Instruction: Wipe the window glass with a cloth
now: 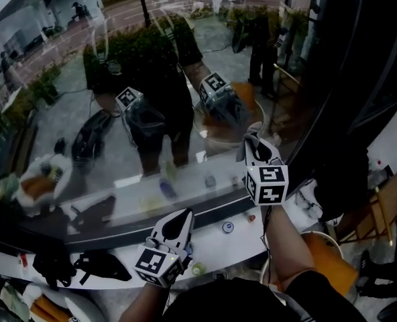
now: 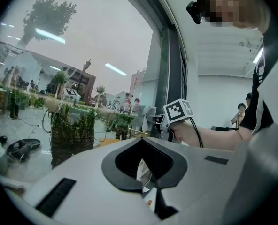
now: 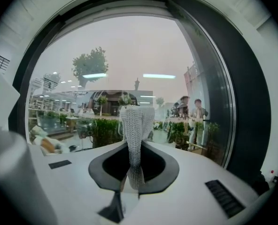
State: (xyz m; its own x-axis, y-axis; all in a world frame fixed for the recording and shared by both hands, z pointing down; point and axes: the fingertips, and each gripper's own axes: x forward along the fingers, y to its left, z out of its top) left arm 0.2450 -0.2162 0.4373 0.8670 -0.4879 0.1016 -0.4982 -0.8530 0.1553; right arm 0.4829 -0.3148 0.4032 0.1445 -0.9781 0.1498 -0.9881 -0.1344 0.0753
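Firmly clamped on white mesh cloth [image 3: 135,125], right hand-held gripper [image 3: 135,172] near window glass [image 3: 129,55], left hand-held gripper [image 2: 146,182] closed, empty.

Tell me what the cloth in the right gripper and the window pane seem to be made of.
The cloth, clamped in the right gripper's jaws, looks like white woven or knitted fabric: a fine mesh texture shows, with a matte surface. The window pane looks like clear, glossy glass: the plants outside show through it, and it mirrors ceiling lights.
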